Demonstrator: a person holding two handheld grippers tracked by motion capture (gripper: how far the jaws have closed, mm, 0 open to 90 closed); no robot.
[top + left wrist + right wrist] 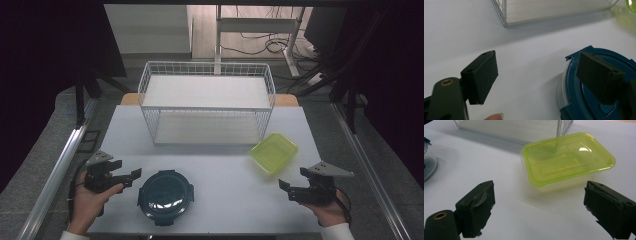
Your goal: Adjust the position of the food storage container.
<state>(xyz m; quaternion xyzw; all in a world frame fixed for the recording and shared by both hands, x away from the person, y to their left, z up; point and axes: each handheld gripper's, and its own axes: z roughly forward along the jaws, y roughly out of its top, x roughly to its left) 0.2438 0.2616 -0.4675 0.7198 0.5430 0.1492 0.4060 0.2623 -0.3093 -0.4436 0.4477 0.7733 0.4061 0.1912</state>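
A round dark-teal container point(166, 196) sits flat on the desk near its front edge, left of centre, its clip-on lid closed, with a clear centre and latch tabs around the rim. A rectangular tub point(274, 152) with a translucent lime-green lid lies flat to the right, turned at an angle, well apart from the round one.

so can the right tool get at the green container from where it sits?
Probably yes. The right tool has its jaws open and points at the green lidded container, with bare table between them. The wire basket stands just behind the container, apart from the approach path.
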